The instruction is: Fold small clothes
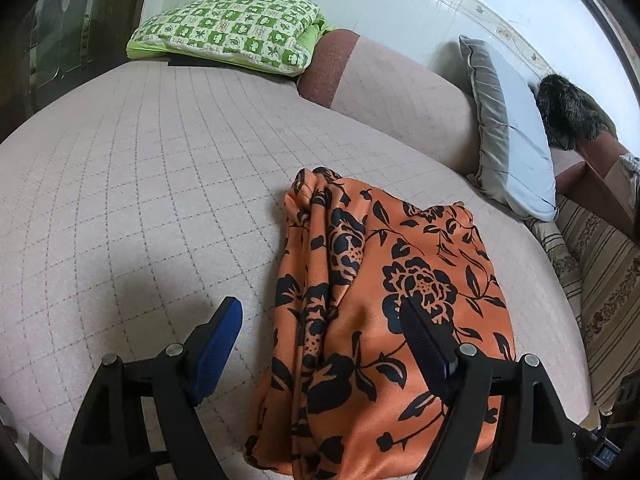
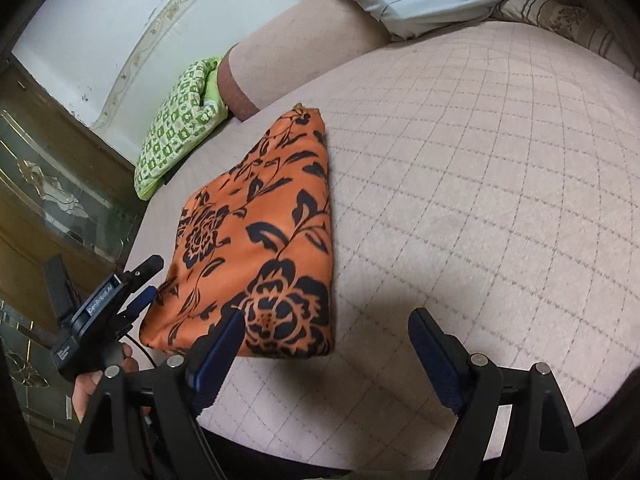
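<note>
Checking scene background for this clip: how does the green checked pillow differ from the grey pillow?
The green checked pillow is patterned in green and white; the grey pillow is plain grey and pale blue. The green one lies flat at the far end of the quilted surface; the grey one leans upright against the backrest. Both sit clear of the orange floral garment.

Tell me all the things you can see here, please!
Orange cloth: one, orange with black flowers, folded, lying on the bed.
Bed cover: one, pale pink with a grid pattern, under the cloth.
Green pillow: one, green and white checks, far end of the bed.
Grey pillow: one, grey and pale blue, leaning at the bed's edge.
Furry thing: one, dark, behind the grey pillow.
Left gripper: black with blue pads, open, over the cloth.
Right gripper: black with blue pads, open, at the cloth's near corner.
</note>
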The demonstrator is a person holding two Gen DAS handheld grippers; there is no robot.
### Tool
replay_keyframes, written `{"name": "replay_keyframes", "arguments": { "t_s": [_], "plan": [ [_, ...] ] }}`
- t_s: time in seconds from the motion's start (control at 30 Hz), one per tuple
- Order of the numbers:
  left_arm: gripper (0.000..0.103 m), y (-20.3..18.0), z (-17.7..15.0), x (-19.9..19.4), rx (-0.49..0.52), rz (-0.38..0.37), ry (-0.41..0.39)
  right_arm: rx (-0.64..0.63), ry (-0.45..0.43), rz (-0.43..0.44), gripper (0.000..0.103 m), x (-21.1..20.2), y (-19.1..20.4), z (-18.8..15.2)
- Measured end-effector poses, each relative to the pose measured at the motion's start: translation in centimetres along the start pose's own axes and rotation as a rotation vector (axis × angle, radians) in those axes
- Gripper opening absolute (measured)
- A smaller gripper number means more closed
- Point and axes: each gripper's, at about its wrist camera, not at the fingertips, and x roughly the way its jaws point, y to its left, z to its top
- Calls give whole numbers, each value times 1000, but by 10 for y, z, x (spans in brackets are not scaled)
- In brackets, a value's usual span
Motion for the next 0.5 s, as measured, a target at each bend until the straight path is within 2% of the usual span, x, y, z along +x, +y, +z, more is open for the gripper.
{"name": "replay_keyframes", "arguments": {
  "t_s": [0.27, 0.43, 0.5],
  "plan": [
    [81, 6, 0, -9, -31, -1, -23, 23, -13, 11, 86, -4, -5, -5],
    [81, 8, -1, 2, -60, -4, 31, 50, -48, 21, 86, -8, -17, -3],
    [81, 4, -1, 3, -45, 1, 28, 68, -47, 28, 86, -7, -21, -2]
  ]
}}
